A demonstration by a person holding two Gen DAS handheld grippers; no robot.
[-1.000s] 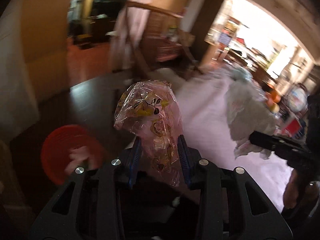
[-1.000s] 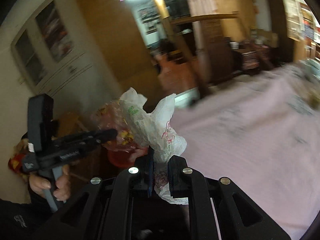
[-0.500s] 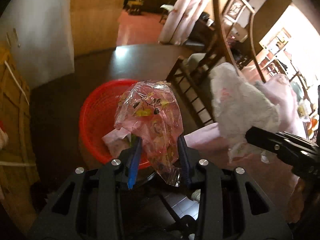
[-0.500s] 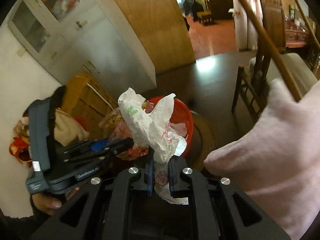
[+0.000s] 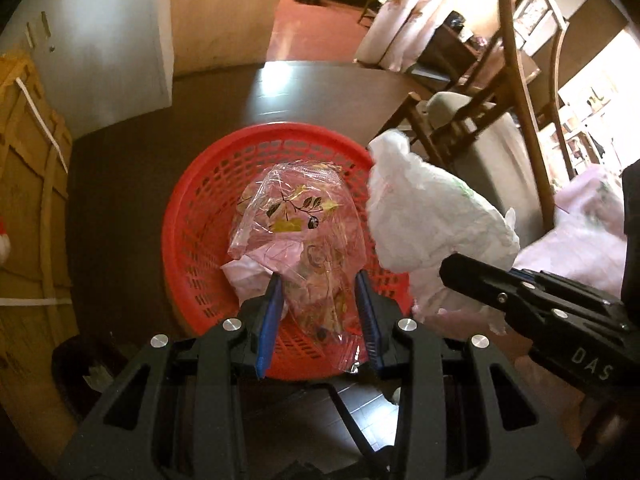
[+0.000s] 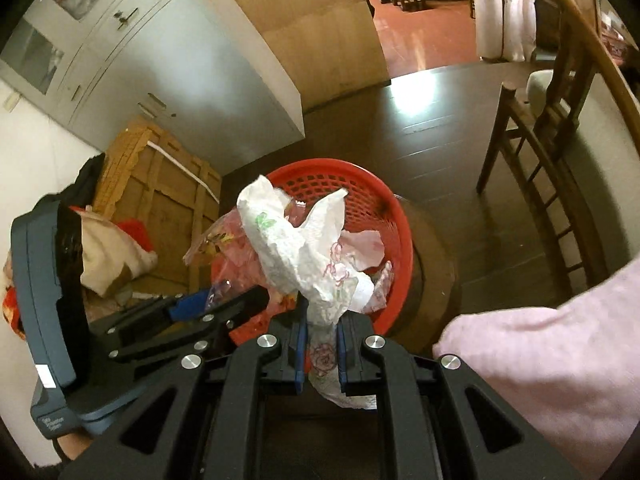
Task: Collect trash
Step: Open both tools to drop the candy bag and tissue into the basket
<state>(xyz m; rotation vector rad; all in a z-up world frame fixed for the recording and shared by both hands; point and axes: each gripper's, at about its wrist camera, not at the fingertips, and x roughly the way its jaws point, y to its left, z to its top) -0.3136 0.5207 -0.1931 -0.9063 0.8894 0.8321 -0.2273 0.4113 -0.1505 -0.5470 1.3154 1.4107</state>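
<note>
Left tool [image 5: 318,300]: clamped on clear wrapper [image 5: 298,236], over red basket [image 5: 192,216] | Right tool [image 6: 319,344]: pinched tight on crumpled paper [image 6: 304,248], above basket rim | Done: some scraps already inside | Left: release both, I judge

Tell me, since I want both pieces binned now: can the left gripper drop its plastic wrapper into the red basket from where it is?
Probably yes. The left gripper holds the clear wrapper right over the red basket, whose open top shows only some paper inside, nothing blocking.
</note>
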